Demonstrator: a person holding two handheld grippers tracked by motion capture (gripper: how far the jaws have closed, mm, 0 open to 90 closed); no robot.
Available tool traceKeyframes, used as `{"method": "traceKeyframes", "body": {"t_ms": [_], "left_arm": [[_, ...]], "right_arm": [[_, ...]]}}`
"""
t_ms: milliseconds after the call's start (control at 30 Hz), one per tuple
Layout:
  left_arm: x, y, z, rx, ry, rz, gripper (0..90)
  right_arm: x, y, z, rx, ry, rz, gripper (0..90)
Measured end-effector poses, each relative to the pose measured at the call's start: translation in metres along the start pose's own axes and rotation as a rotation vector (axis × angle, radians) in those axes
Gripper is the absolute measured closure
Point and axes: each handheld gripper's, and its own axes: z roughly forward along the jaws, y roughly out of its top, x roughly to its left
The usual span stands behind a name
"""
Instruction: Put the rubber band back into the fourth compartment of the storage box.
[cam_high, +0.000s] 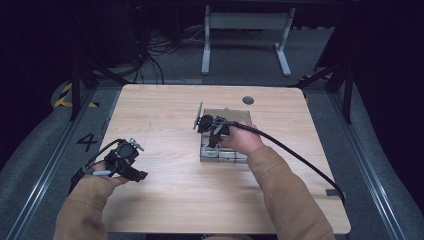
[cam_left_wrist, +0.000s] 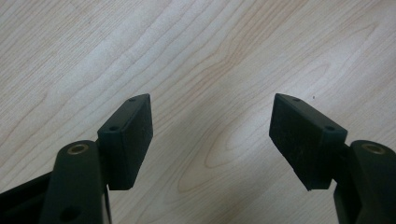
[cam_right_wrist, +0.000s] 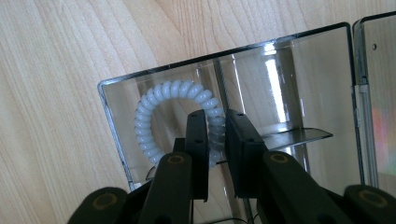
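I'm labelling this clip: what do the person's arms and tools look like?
Both arms wear tan sleeves. The left tool and right tool are black, with flat rectangular pads bearing small screw holes, and brass-coloured pivots. The right trails a black cable and carries a grey plate.

One wooden counter (cam_high: 165, 190) carries the scene. On it stands one clear plastic box (cam_right_wrist: 299, 84), and the right gripper view shows at least two compartments in it, split by one upright divider. One white spiral hair tie (cam_right_wrist: 159, 100) lies in the compartment at the box's end. Two grippers are there, one per hand: the left gripper (cam_left_wrist: 212, 135) and the right gripper (cam_right_wrist: 217, 154), each with two black fingers (cam_left_wrist: 128, 140), four in all
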Motion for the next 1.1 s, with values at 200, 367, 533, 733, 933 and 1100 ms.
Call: {"method": "traceKeyframes", "body": {"t_ms": [200,367,533,733,933,1100], "left_arm": [[0.000,0.000,0.000,0.000,0.000,-0.001,30.9],[0.000,0.000,0.000,0.000,-0.002,-0.002,30.9],[0.000,0.000,0.000,0.001,-0.001,-0.002,30.9],[0.000,0.000,-0.001,-0.001,0.002,-0.002,30.9],[-0.001,0.001,0.000,-0.002,0.003,-0.003,30.9],[-0.001,0.003,0.001,0.003,0.001,0.002,30.9]], "right_arm": [[-0.001,0.000,0.001,0.005,0.003,0.005,73.0],[0.000,0.000,0.001,-0.011,-0.009,0.002,71.3],[-0.001,0.000,-0.002,-0.018,-0.013,-0.002,70.9],[-0.001,-0.006,-0.007,-0.018,-0.013,0.004,73.0],[-0.002,-0.022,-0.016,-0.043,-0.017,0.009,84.9],[-0.001,-0.031,-0.020,-0.052,0.000,0.007,89.9]]}}
